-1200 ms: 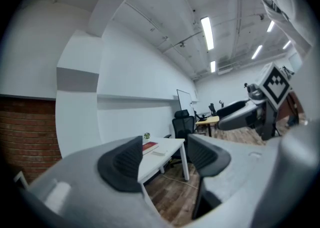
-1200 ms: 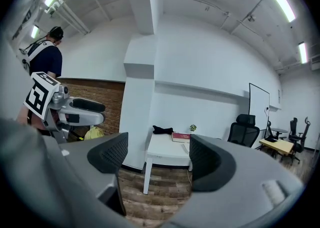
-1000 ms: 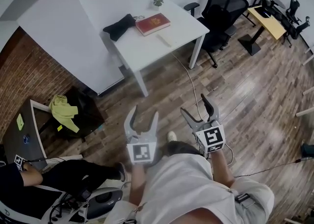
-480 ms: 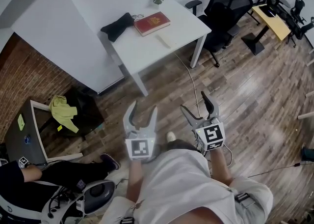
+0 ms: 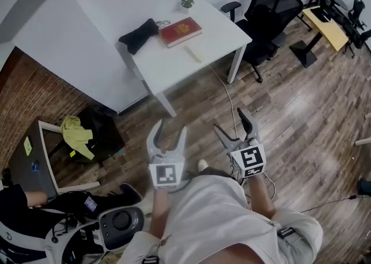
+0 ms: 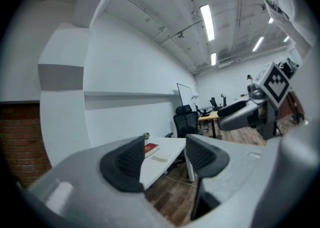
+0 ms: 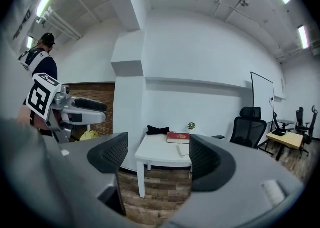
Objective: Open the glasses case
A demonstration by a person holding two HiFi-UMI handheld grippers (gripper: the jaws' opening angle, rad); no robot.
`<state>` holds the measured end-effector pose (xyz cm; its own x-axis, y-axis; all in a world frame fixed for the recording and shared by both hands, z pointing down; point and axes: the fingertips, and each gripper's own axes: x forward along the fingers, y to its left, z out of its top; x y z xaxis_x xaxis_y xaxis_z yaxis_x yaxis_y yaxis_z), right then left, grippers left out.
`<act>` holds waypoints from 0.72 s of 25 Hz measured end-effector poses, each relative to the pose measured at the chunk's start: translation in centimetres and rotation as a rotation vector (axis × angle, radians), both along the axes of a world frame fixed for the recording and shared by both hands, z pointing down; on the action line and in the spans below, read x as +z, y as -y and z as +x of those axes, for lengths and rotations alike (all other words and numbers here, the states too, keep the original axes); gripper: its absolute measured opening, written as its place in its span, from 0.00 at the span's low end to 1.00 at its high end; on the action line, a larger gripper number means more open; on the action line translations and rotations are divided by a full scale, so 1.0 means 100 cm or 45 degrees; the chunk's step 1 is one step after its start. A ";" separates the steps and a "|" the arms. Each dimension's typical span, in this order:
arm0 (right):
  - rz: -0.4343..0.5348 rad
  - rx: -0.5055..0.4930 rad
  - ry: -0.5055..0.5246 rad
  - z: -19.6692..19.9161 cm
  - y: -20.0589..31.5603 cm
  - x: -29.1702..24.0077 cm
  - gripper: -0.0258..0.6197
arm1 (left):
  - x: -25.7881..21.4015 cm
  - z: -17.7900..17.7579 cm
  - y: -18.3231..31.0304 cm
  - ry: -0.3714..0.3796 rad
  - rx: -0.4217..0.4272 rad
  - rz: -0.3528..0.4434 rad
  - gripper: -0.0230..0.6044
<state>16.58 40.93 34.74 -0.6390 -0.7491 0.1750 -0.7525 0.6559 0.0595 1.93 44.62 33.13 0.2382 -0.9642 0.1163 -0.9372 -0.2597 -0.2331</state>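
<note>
The glasses case (image 5: 193, 54) seems to be the pale oblong thing lying flat near the front edge of the white worktop (image 5: 168, 66), though it is too small in the head view to be sure. It lies apart from everything else there. A red book (image 5: 180, 28) lies at 11 o'clock of it, and a small potted plant (image 5: 186, 2) stands at 12 o'clock by the far edge. A black bundle (image 5: 139, 31) sits at 10 o'clock, at the worktop's left corner. In the right gripper view the case (image 7: 181, 150) lies just in front of the book (image 7: 178, 137).

Both claws are well short of the worktop, which lies at 12 o'clock of them across a stretch of wooden floor (image 5: 290, 118). The left claw (image 5: 171, 129) has its jaws apart with nothing between them. In its own view (image 6: 165, 159) only the distant worktop shows in the gap, and the jaws have just been closing a little. The right claw (image 5: 231, 123) also stands apart and empty, its own view (image 7: 156, 154) framing the worktop between the 2 pads. The 2 claws are side by side, the right one at 3 o'clock of the left.

A black office chair (image 5: 272, 2) stands at 2 o'clock of the worktop. A yellow-green cloth (image 5: 77, 135) lies at 9 o'clock of the left claw.
</note>
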 end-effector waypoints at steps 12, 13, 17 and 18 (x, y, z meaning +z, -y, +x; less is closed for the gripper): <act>-0.035 -0.035 -0.017 -0.017 0.048 0.013 0.64 | 0.011 -0.015 0.046 -0.011 -0.029 -0.031 0.44; -0.037 -0.032 -0.017 -0.018 0.052 0.013 0.64 | 0.012 -0.016 0.050 -0.011 -0.026 -0.030 0.44; -0.051 -0.021 -0.024 -0.021 0.069 0.015 0.64 | 0.012 -0.019 0.070 -0.002 -0.014 -0.035 0.44; -0.051 -0.019 -0.027 -0.022 0.074 0.015 0.64 | 0.012 -0.020 0.076 -0.005 -0.011 -0.030 0.44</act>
